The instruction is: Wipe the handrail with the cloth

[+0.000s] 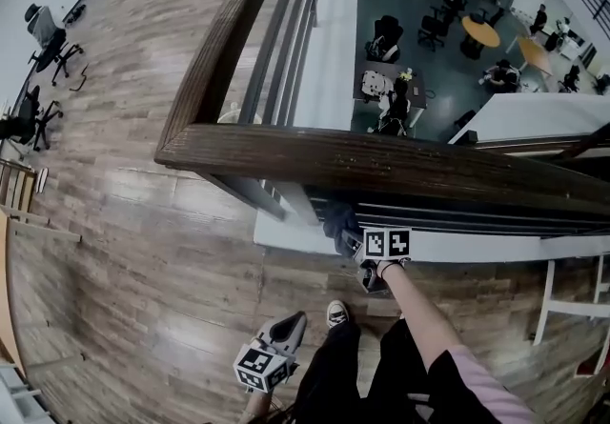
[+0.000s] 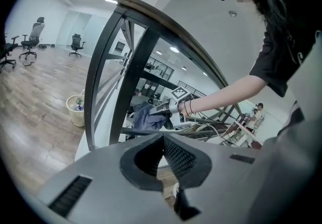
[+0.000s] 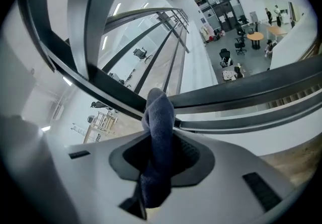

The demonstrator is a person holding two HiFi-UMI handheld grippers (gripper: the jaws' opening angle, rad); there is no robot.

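Right gripper view: right gripper [image 3: 161, 140] pinches the cloth [image 3: 160, 109] below the handrail [image 1: 381, 160]; left gripper [image 2: 163, 143] closed, empty. Snagging on the bars [image 3: 108, 91] could tug it loose.

Our left gripper [image 1: 289, 325] and right gripper [image 1: 351, 239] are pale grey shells with black ribbed pads [image 2: 177, 156]. Each bears a cube [image 1: 387, 243] of black-and-white square markers. We wear a black short-sleeved top [image 2: 282, 52], black trousers [image 1: 334, 374], a white-toed dark sneaker [image 1: 337, 314] and thin wrist bands [image 2: 188, 107].
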